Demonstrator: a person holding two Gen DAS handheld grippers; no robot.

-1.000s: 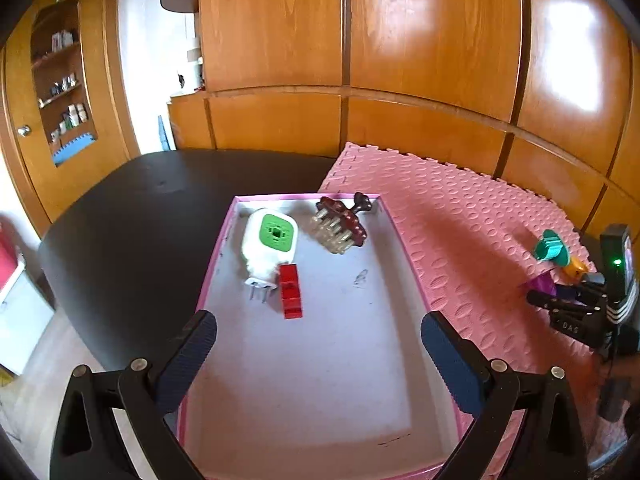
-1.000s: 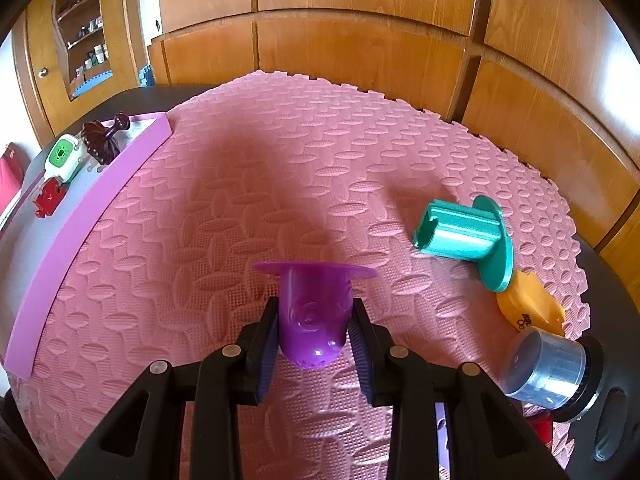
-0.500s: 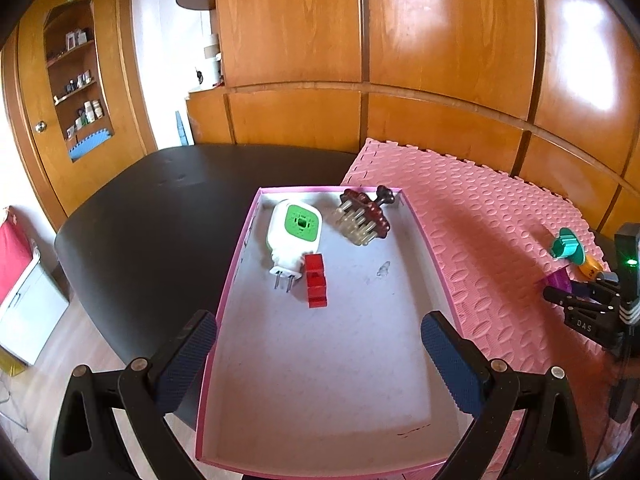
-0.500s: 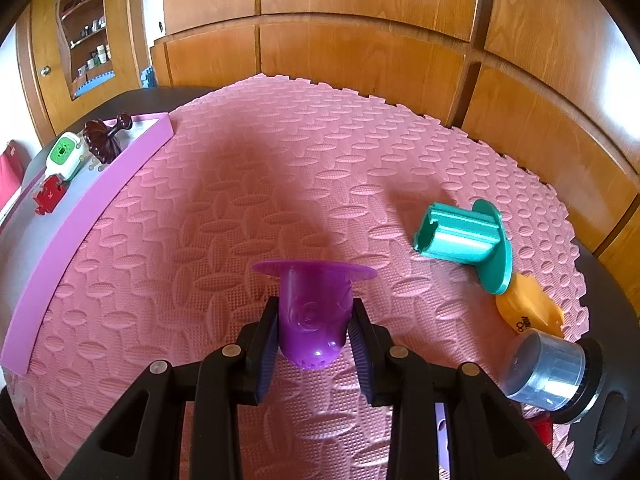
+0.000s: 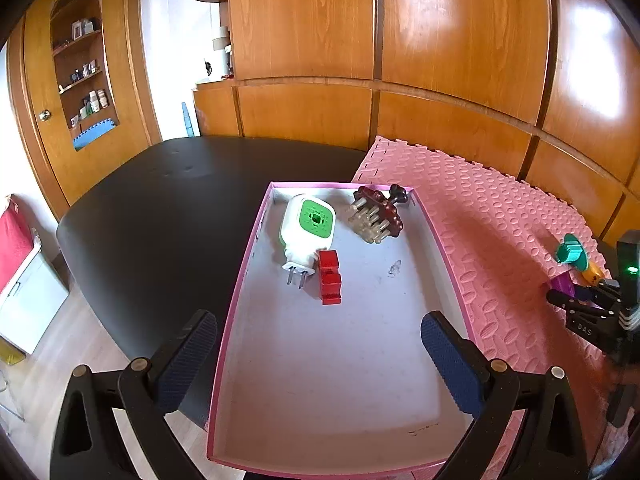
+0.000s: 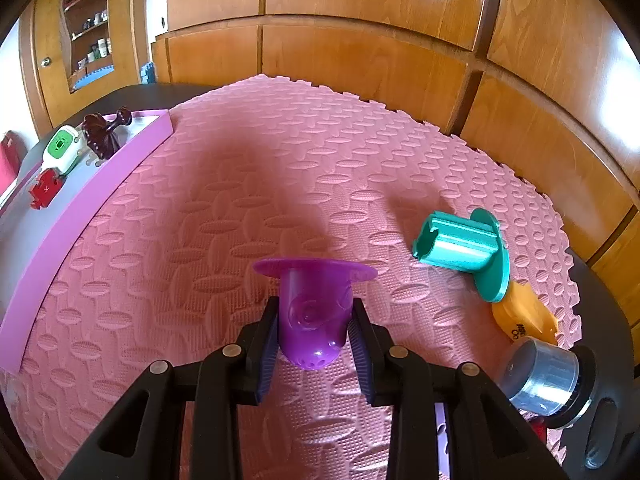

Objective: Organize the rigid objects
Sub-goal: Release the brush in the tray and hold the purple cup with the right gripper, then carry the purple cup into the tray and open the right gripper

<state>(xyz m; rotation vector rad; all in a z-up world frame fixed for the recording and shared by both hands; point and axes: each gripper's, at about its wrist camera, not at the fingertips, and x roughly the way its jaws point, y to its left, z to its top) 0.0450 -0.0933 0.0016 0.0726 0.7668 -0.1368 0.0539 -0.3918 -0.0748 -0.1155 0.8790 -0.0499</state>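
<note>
Little has shifted on the right side; the change is on the left, where the view has pulled back and up from the pink box (image 5: 256, 248), so that more of its near rim and the black table (image 5: 160, 200) beside it now show. The left gripper (image 5: 320, 360) hangs over the box with its jaws spread wide and nothing between them.

Across on the pink foam mat (image 6: 240, 200), the right gripper (image 6: 312, 344) is as it was: jaws drawn in on the body of a purple cup (image 6: 314, 312), both pads pressed to its sides, its wide brim pointing away from the camera.

Three things already lie in the far end of the box: a white and green plug (image 5: 308, 228), a red block (image 5: 330, 276) touching it, and a dark brown brush (image 5: 376, 216). Left on the mat are a teal spool (image 6: 460, 244), an orange piece (image 6: 524, 316) just behind it and a clear lidded jar (image 6: 540, 376).

My guess is the cup goes into the box next, and the left gripper drawing back leaves room for that.
</note>
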